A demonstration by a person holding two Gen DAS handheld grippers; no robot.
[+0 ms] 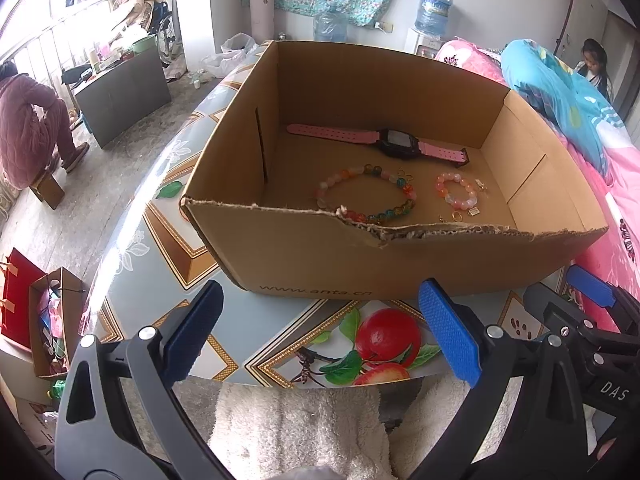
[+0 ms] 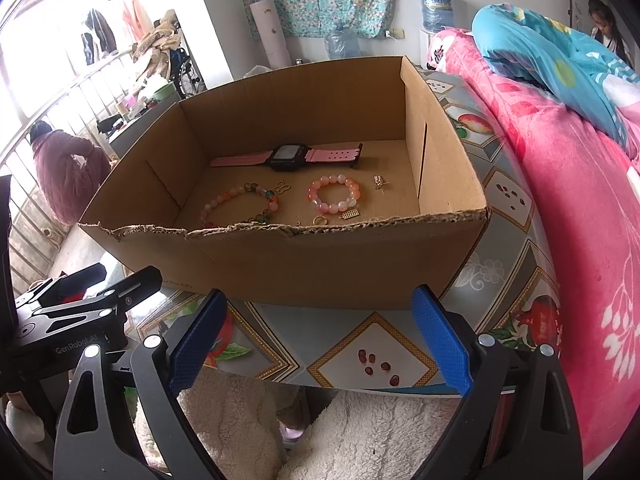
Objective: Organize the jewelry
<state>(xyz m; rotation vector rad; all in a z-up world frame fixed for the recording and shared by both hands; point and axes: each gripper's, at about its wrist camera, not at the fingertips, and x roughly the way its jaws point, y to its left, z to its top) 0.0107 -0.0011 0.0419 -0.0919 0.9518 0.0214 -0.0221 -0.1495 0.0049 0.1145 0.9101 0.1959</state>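
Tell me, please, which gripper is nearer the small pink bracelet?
Right, probably. The right gripper faces the small pink bracelet almost straight on, outside the box; the left gripper sits farther left.

Box front wall: you can read "www.anta.cn" printed on the cardboard box (image 1: 316, 290), near its lower edge, in your left wrist view.
Right claw body: you see "DAS" in white letters on the right claw (image 1: 614, 394), at the right edge of that same view.
Left claw body: you read "GenRobot.AI" on the left claw (image 2: 76, 346), seen from your right wrist view.
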